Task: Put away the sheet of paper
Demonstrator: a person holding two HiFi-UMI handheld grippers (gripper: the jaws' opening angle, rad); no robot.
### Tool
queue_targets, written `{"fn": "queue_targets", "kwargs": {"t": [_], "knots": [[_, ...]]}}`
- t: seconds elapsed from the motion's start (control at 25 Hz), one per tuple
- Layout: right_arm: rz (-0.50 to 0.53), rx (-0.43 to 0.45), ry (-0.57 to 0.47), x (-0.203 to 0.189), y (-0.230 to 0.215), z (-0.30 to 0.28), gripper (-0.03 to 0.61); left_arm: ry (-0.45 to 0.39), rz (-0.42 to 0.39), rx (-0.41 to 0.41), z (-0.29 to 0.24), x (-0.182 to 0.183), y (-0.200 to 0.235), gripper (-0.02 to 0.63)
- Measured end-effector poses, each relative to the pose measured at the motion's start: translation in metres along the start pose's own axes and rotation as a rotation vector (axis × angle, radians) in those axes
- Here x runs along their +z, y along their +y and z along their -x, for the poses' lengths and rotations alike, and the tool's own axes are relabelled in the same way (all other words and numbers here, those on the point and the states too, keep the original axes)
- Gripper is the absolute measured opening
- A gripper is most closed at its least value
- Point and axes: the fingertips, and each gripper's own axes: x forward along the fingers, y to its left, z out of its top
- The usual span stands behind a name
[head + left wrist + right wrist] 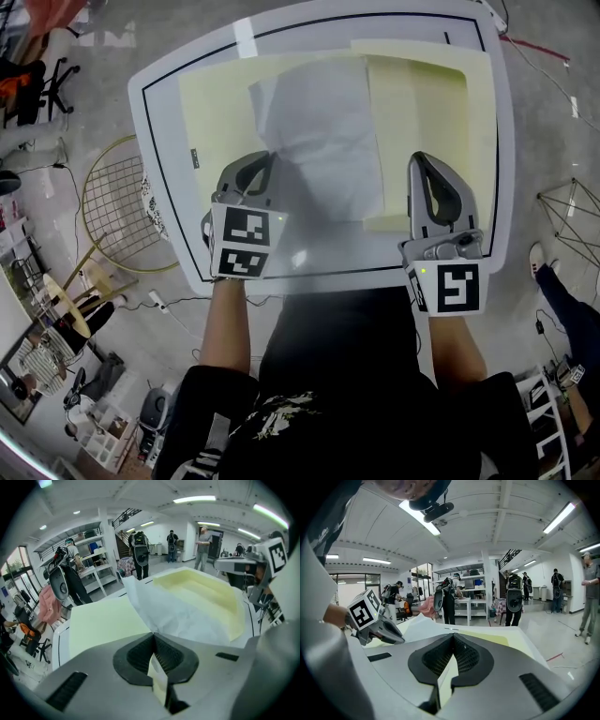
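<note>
The sheet of paper [319, 131] on the open yellow folder [216, 103] is pinched at its near corner by the left tongs [266, 159], seemingly for filing; the right tongs [427, 161] are clenched over the flap [422, 103].

Table [319, 261] front strip bare; yellow folder [422, 103] upturned edge rises at right; wire rack [112, 202] off left edge.

A grey concrete floor [553, 141] surrounds the white table [159, 112], with a gold wire frame [117, 202] beside it. White shelving racks [93, 566], a staircase [125, 515] and standing people [139, 545] sit under ceiling strip lights [194, 499].
</note>
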Motion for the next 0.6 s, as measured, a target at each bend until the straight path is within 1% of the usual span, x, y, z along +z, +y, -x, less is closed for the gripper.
{"fn": "queue_targets", "kwargs": {"t": [0.08,0.2,0.4,0.6], "knots": [[-0.004,0.001,-0.002,0.0,-0.003,0.0,-0.001,-0.001,0.009,-0.003,-0.004,0.003,-0.004,0.002],[-0.008,0.0,-0.007,0.001,-0.008,0.0,-0.002,0.02,0.023,-0.02,-0.012,0.004,-0.009,0.002],[-0.015,0.0,0.0,-0.003,-0.015,0.0,-0.002,0.033,0.053,-0.067,-0.024,0.008,-0.019,0.002],[-0.022,-0.005,0.011,-0.007,-0.025,0.004,-0.001,0.039,0.058,-0.087,-0.033,0.017,-0.028,0.002]]}}
